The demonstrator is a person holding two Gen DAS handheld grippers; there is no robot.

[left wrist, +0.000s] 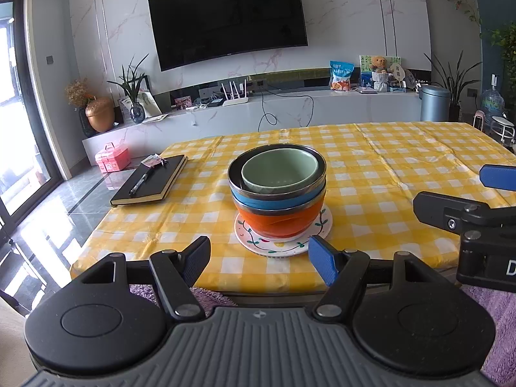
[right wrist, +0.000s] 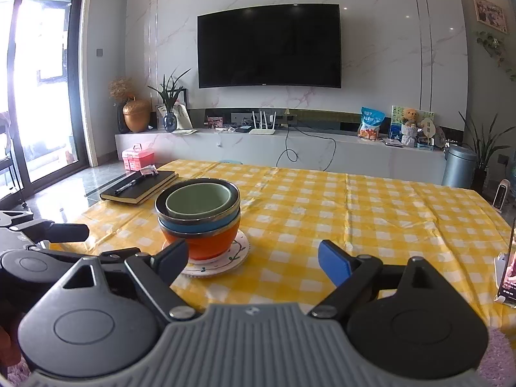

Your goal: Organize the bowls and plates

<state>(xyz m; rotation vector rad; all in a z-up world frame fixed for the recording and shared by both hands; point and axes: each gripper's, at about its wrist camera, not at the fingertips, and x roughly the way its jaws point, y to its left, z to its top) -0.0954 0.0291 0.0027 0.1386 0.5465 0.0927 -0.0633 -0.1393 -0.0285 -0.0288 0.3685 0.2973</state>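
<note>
A stack of bowls stands on a white painted plate (left wrist: 283,245) near the table's front edge: a green bowl (left wrist: 280,169) nests in a blue bowl (left wrist: 277,200), which sits in an orange bowl (left wrist: 280,222). My left gripper (left wrist: 259,259) is open just in front of the plate, nothing between its fingers. In the right wrist view the same plate (right wrist: 222,262), orange bowl (right wrist: 206,242), blue bowl (right wrist: 200,224) and green bowl (right wrist: 198,201) lie ahead to the left. My right gripper (right wrist: 254,264) is open and empty, to the right of the stack.
A black notebook (left wrist: 151,180) with a pen (left wrist: 138,184) lies at the table's left. The yellow checked tablecloth (left wrist: 387,174) stretches right and back. A phone on a stand (right wrist: 508,267) sits at the right edge. A TV cabinet (right wrist: 290,148) stands behind.
</note>
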